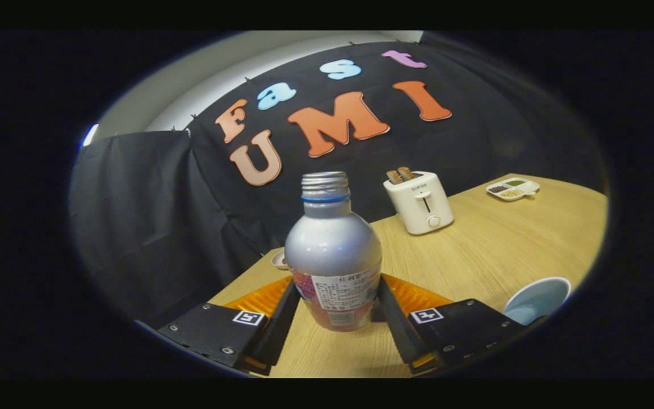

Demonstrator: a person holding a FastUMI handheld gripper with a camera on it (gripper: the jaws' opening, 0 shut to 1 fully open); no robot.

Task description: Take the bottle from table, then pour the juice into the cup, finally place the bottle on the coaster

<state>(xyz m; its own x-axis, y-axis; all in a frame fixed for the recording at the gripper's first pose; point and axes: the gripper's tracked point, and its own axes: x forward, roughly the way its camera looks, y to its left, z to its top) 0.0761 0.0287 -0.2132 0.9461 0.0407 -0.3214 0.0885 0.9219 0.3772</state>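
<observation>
A silver bottle (332,250) with a blue neck ring and a red-and-white label stands upright between my fingers, its threaded neck uncapped. My gripper (335,304) is shut on the bottle's lower body, both black fingers pressing its sides. The bottle's base looks slightly clear of the wooden table (491,250). A pale blue cup (536,299) stands open-mouthed on the table just right of my right finger (395,318). A small white round thing (279,260), perhaps the coaster, peeks out behind the bottle's left side, mostly hidden.
A white toaster (420,201) with two slices of toast stands beyond the bottle to the right. A white divided dish (512,188) of snacks sits at the table's far right. The table's left edge runs close behind my left finger.
</observation>
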